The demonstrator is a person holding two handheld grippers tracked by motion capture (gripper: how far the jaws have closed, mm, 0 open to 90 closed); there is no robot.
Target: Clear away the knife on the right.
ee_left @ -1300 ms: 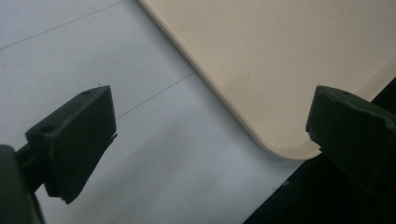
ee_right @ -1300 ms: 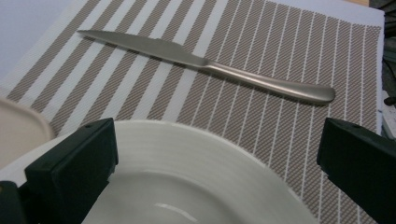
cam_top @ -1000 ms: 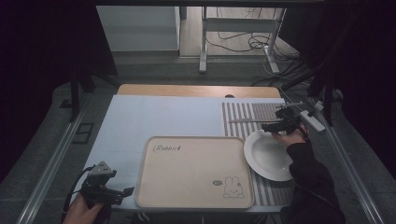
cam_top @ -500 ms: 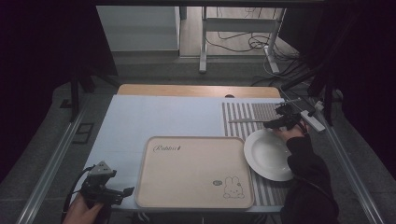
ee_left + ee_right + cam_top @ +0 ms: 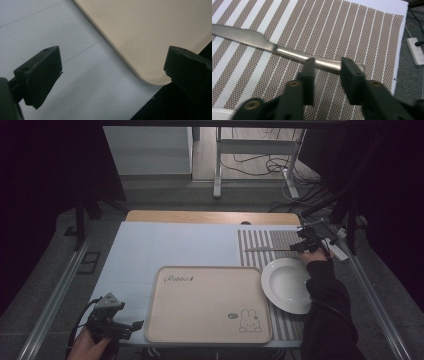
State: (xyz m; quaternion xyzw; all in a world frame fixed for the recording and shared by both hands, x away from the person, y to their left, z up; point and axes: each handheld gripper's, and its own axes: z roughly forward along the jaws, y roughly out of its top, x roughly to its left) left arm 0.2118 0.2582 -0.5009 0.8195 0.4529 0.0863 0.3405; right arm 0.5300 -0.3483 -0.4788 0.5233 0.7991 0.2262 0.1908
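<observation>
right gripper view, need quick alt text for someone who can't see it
A silver metal table knife lies on a brown and white striped woven placemat, and the right tool, seen from behind, has its two black jaws either side of the knife's handle end. The jaws have just been closing. A white plate rim shows at the bottom left corner.

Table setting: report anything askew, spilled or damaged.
Nothing stands out. The knife lies flat on the striped placemat, the white plate and the beige rabbit tray sit level, unspilled and undamaged.

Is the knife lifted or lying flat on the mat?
Lying flat: the knife rests along the striped mat.
</observation>
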